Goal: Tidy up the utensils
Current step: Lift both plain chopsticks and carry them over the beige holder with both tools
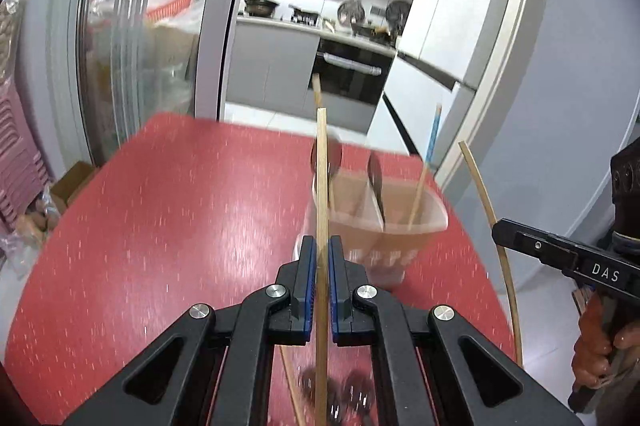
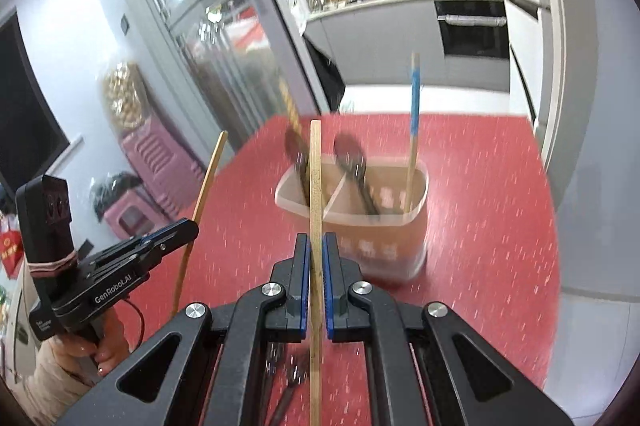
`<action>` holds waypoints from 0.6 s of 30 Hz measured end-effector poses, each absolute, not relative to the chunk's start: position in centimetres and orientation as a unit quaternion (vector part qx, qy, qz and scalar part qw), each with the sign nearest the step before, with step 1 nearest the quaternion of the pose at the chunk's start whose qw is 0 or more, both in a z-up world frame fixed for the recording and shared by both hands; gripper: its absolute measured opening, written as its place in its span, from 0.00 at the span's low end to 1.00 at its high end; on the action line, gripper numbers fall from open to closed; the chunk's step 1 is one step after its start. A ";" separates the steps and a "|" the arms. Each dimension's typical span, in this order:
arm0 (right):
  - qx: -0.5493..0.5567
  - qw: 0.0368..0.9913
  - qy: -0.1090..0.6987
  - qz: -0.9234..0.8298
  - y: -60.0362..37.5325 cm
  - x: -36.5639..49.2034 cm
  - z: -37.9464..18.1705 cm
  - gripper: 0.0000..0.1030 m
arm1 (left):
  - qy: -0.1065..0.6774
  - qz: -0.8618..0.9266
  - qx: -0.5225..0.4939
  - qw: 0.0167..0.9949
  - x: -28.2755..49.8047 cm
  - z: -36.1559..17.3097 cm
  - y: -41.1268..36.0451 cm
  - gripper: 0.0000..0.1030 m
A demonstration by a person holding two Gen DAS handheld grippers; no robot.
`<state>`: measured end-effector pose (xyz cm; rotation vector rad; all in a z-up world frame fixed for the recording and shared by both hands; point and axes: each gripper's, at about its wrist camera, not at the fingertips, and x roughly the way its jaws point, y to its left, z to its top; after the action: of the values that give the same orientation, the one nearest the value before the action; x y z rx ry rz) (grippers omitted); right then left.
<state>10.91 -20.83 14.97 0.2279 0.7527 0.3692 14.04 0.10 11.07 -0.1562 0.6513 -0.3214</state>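
Just short of the divided holder on the red table, each gripper, left and right, pinches one light, stiff, slippery bamboo chopstick mid-shaft, which looks prone to swivelling

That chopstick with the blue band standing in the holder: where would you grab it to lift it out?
Grip the blue-banded chopstick on its upper shaft, coming from above. It stands nearly upright in the holder at the right end, its lower part behind the wall. Only the top is free, well clear of the spoons. Pull straight up.
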 end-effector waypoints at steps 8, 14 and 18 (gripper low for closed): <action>0.121 0.930 0.306 0.165 -21.3 15.1 17.8 0.06 | 0.272 -0.156 -0.094 0.945 18.9 14.4 -1.5 0.30; 0.133 0.941 0.266 0.159 -21.8 18.3 18.5 0.06 | 0.240 -0.148 -0.122 0.952 22.5 15.4 -2.5 0.30; 0.130 0.950 0.241 0.150 -21.7 20.6 18.3 0.06 | 0.224 -0.133 -0.121 0.958 24.6 15.1 -3.5 0.30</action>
<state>20.64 -21.74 18.31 0.2638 0.4910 0.3053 24.56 -3.47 15.13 -0.2448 0.4545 -0.2690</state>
